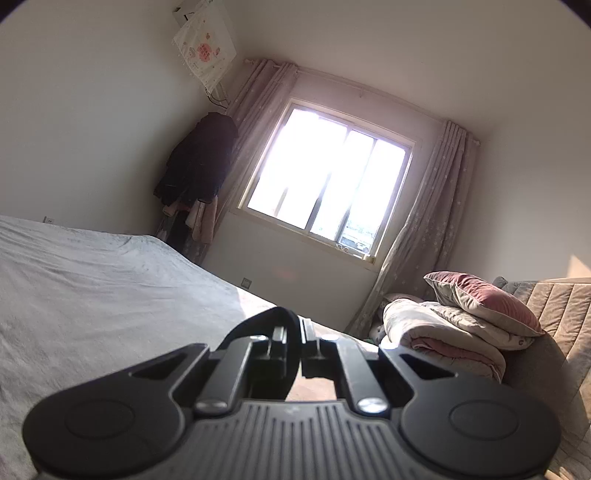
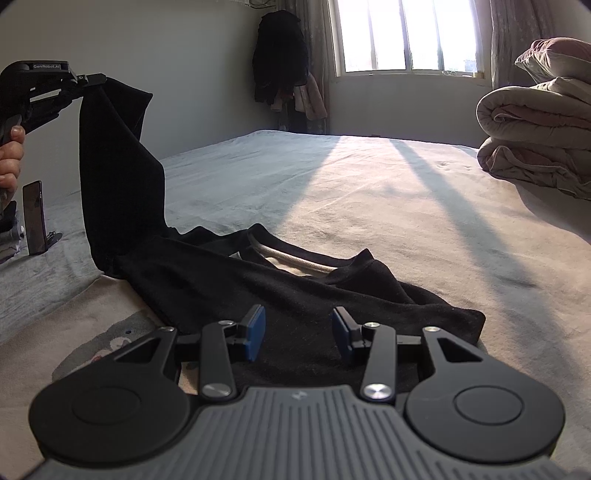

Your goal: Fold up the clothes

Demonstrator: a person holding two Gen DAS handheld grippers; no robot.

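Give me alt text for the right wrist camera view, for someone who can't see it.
A black long-sleeved knit top lies on a grey fleece-covered bed, one sleeve lifted by the shut left gripper at upper left. The right gripper, jaws apart, hovers over the top's near part. A sunlit window is behind.

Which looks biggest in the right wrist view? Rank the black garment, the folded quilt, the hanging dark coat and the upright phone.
1. black garment
2. folded quilt, partly cut off by the frame
3. hanging dark coat, far away, so truly larger
4. upright phone
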